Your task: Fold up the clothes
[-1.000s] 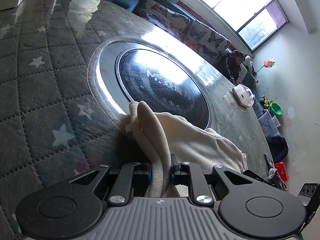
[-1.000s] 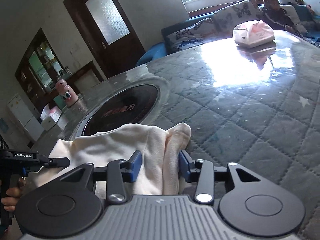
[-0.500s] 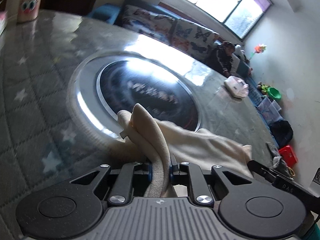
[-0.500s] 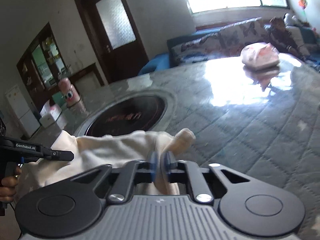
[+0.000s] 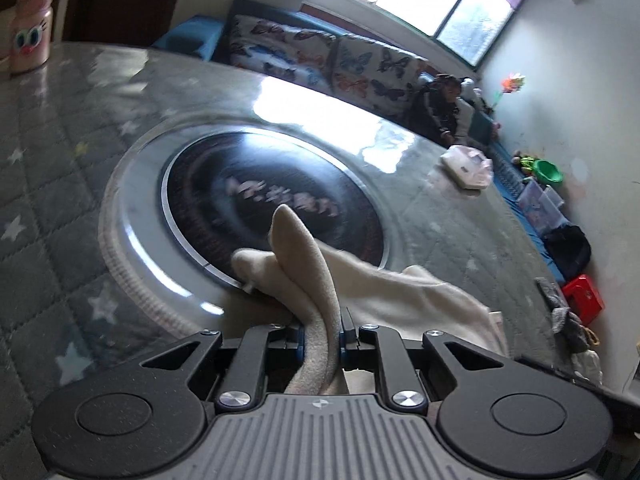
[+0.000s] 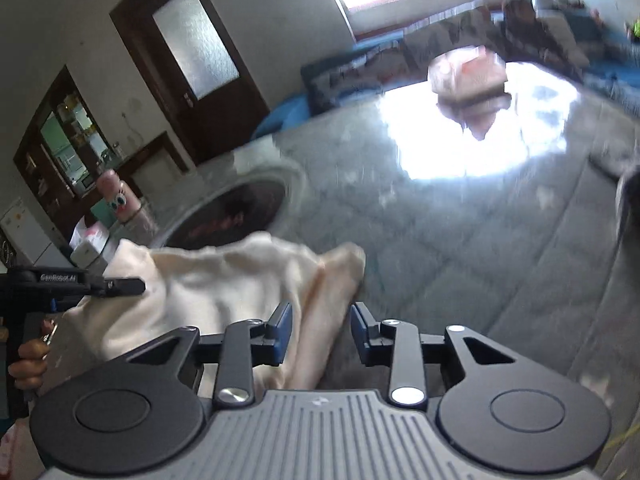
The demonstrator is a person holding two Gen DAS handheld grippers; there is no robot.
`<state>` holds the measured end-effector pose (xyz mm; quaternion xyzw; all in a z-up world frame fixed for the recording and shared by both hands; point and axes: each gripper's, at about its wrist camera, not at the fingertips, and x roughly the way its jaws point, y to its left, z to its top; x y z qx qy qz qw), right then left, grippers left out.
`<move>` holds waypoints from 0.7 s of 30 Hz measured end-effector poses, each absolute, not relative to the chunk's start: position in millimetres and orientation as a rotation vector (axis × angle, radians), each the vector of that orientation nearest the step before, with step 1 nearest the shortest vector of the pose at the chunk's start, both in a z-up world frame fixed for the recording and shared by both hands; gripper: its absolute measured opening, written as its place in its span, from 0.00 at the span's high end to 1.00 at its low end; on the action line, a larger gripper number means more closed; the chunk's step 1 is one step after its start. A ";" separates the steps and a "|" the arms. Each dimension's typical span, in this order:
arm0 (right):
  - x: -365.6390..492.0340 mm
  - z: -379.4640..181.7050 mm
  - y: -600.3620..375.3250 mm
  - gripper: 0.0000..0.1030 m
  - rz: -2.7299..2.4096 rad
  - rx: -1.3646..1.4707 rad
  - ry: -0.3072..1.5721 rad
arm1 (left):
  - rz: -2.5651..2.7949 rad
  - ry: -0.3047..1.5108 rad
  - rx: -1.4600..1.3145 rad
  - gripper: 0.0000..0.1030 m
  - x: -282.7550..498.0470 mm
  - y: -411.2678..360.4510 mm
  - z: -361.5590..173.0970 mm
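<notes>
**A:** Left wrist view first. The left gripper point(image 5: 322, 334) has its two blue-padded fingers pressed tight on a bunched fold of the cream garment point(image 5: 384, 292). The cloth rises in a rounded loop above the jaws and hangs down below them.

**B:** And the rest of the garment trails off to the right, draped over the quilted table cover point(image 5: 60, 208), with one edge lying against the rim of the round dark inset point(image 5: 264, 200) in the table's middle.

**A:** Behind that, a white tissue pack point(image 5: 468, 164) sits on the far side of the table. A pink cartoon-faced container point(image 5: 30, 36) stands at the far left edge, and a butterfly-print sofa point(image 5: 320, 60) runs under the window.

**B:** Over to the right wrist view, which is quite blurred. The right gripper point(image 6: 320, 332) has its jaws apart here, with a clear gap. A strip of the garment point(image 6: 224, 284) lies between them, close to the left pad, but nothing is squeezing it.

**A:** The cloth bulges up to the left, and there is the other gripper point(image 6: 80, 282) at its far corner, with the person's hand point(image 6: 28, 364) below it.

**B:** The table cover point(image 6: 460, 264) is blown out by window glare further back.
</notes>
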<state>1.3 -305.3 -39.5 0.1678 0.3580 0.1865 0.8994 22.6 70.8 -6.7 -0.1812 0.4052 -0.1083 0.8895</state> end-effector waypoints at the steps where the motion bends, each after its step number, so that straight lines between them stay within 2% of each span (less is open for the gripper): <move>1: 1.2 -42.4 -306.8 0.62 0.393 0.368 0.740 | -0.222 0.848 -0.381 0.85 23.1 72.7 -9.2; 3: 2.4 -45.3 -308.2 0.57 0.406 0.411 0.734 | -0.217 0.859 -0.387 0.85 23.6 75.8 -13.8; 9: 17.1 -53.1 -298.2 0.57 0.441 0.469 0.719 | -0.221 0.862 -0.390 0.85 23.2 76.8 -18.4; 11: 24.2 -54.0 -290.0 0.63 0.452 0.457 0.722 | -0.224 0.861 -0.388 0.84 23.5 76.5 -18.5; 12: 28.1 -54.7 -285.5 0.77 0.456 0.452 0.728 | -0.225 0.862 -0.388 0.84 23.9 76.6 -18.5; 13: 30.5 -55.5 -282.3 0.80 0.453 0.448 0.732 | -0.225 0.861 -0.390 0.85 24.2 76.9 -18.1; 16: 28.5 -51.5 -279.9 0.87 0.437 0.431 0.705 | -0.239 0.849 -0.391 0.85 22.9 76.6 -13.0; 21: 15.5 -32.3 -280.8 0.89 0.404 0.354 0.632 | -0.276 0.813 -0.382 0.85 22.9 69.7 2.1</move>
